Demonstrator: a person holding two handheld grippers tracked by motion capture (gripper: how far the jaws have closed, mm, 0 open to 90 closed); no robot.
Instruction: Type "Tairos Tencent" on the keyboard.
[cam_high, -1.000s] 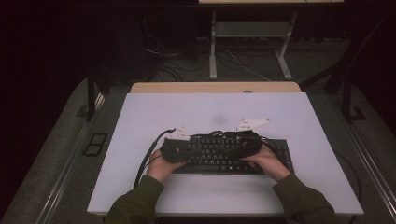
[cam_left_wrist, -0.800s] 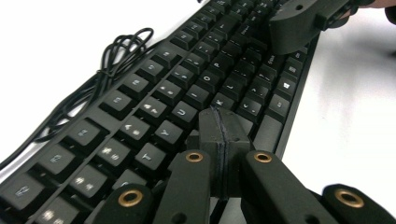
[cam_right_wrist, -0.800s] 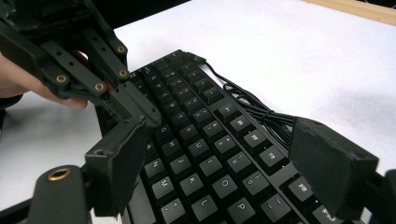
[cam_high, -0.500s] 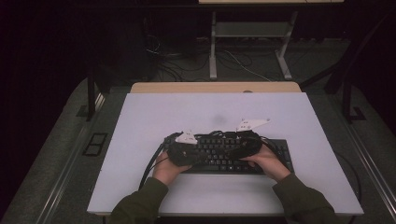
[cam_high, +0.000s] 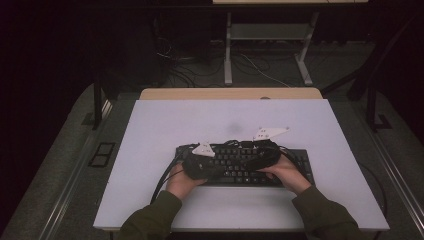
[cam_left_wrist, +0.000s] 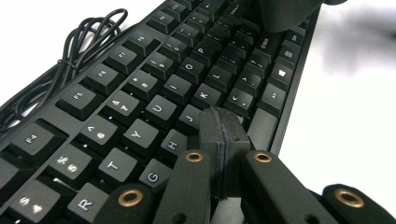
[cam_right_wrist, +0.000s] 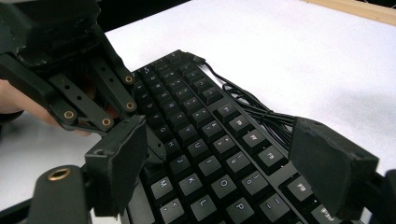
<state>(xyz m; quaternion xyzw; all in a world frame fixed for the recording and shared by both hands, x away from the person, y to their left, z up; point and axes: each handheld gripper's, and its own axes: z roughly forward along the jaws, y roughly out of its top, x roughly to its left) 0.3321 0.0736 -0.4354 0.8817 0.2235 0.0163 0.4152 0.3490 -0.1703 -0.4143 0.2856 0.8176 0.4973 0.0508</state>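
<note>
At the left of a white table (cam_high: 150, 130), a bundled cable (cam_left_wrist: 70, 56) lay beside a black keyboard (cam_high: 300, 165). The left gripper (cam_left_wrist: 223, 122), its jaws pressed together with nothing between them, hovered with its tip over the keys near H and J, apparently poised to press one. To its right, the right gripper (cam_right_wrist: 224, 163) hung above the keyboard's other half, jaws spread wide and holding nothing. Whether any key was already down could not be told; the typing looked barely begun.
</note>
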